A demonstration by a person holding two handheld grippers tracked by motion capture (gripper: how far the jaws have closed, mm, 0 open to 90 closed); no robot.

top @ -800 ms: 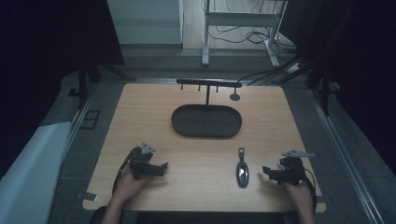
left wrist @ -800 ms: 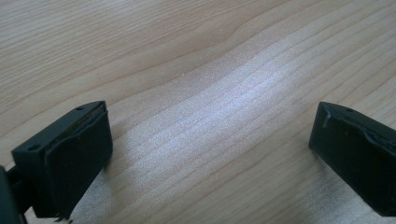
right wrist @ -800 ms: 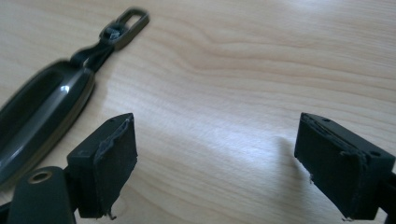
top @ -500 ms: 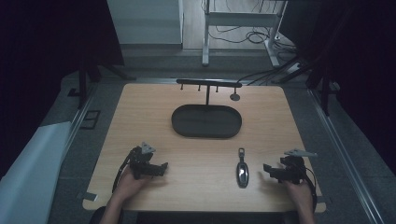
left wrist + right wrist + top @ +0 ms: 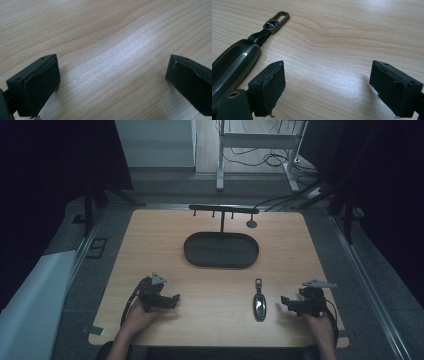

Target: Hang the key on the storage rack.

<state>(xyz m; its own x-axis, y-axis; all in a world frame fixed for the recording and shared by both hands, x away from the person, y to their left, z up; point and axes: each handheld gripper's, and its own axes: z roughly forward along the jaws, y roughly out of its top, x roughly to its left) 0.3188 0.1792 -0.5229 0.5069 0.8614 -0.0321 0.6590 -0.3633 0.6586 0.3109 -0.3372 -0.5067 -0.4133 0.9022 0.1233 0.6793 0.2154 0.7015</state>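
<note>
The right gripper (image 5: 286,301) is held low over the wooden table (image 5: 150,240) at about four o'clock, jaws spread wide with bare wood between them. The car key fob (image 5: 259,303) is seen lying flat just beside it, toward nine o'clock, untouched. The left gripper (image 5: 172,300) is parked at seven o'clock, likewise released. A dark oval tray (image 5: 221,250) is set centrally, toward twelve.

I see a dark, glossy car key fob (image 5: 259,305) lying flat on the wooden table, near my front edge, right of centre. Its strap and metal clip (image 5: 280,16) point away from me, toward the far side.
</note>
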